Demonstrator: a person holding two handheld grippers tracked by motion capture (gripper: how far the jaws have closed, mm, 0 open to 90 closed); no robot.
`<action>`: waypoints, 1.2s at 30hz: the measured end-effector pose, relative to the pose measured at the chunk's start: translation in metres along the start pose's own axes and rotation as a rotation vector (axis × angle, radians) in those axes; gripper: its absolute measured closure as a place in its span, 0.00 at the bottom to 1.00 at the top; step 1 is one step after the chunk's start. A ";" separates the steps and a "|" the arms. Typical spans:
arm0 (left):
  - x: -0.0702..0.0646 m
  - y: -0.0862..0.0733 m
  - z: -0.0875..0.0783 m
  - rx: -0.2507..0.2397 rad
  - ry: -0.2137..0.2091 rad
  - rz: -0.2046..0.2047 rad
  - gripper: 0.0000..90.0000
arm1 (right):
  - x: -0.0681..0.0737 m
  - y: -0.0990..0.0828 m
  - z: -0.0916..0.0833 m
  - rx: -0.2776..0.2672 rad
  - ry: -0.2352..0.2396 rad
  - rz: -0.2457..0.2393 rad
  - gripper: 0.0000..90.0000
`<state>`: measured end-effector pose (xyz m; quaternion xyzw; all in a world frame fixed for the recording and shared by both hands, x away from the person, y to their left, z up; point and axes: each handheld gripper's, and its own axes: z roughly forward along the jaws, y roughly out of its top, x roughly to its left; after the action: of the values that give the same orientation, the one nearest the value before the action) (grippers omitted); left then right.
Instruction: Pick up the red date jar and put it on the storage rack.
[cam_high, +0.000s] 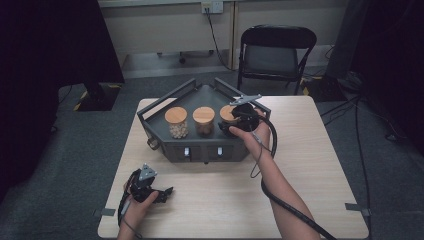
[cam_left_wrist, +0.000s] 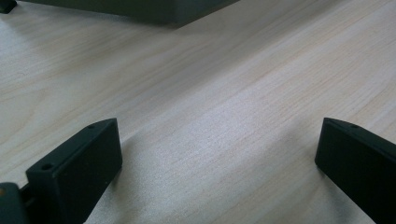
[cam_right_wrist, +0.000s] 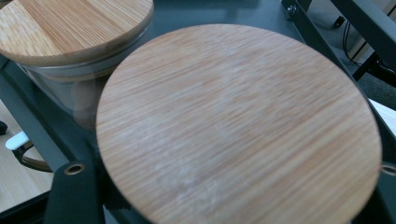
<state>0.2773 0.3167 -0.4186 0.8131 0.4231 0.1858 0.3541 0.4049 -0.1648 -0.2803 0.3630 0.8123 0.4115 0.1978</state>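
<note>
Holding the right gripper (cam_high: 234, 121) at the rightmost jar (cam_right_wrist: 238, 126) in the dark tray (cam_high: 150, 125). Its fingers are clamped on that jar: in the right gripper view the round bamboo lid sits right between them, one finger (cam_right_wrist: 74, 196) low at the left edge of the lid, the other at the far right corner, mostly out of frame.

The jar stands in the tray's right-hand spot, in a row with two more bamboo-lidded jars. Middle jar (cam_high: 203, 120) is just beside it; in the right gripper view its lid and glass wall show at top left, close to the gripped lid. I can't tell if the two touch. Left jar (cam_high: 176, 121) has pale round bits inside. Can't tell what's in the gripped one from here.

The tray sits toward the far side of the wooden surface (cam_high: 310, 165), two small light tabs on its front face.

My left gripper (cam_high: 167, 192) is down at the near left of the surface, well apart from the tray. Fingers released: the left gripper view shows both black fingers (cam_left_wrist: 79, 168) spread wide with bare wood between them, nothing held. Tray's front corner is visible at the top of that view.

A folding chair (cam_high: 275, 52) stands beyond the surface.
</note>
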 end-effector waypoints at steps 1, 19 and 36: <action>0.000 0.000 0.000 0.000 0.000 0.000 0.00 | -0.001 -0.001 0.000 -0.003 0.003 0.006 0.29; 0.000 0.000 0.000 0.000 0.000 -0.001 0.00 | 0.001 0.000 0.001 0.013 -0.014 0.019 0.14; 0.000 0.000 0.000 0.000 0.000 0.000 0.00 | -0.004 -0.012 -0.013 -0.035 0.025 0.070 0.02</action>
<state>0.2773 0.3167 -0.4186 0.8130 0.4232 0.1858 0.3541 0.3946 -0.1792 -0.2827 0.3826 0.7942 0.4367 0.1795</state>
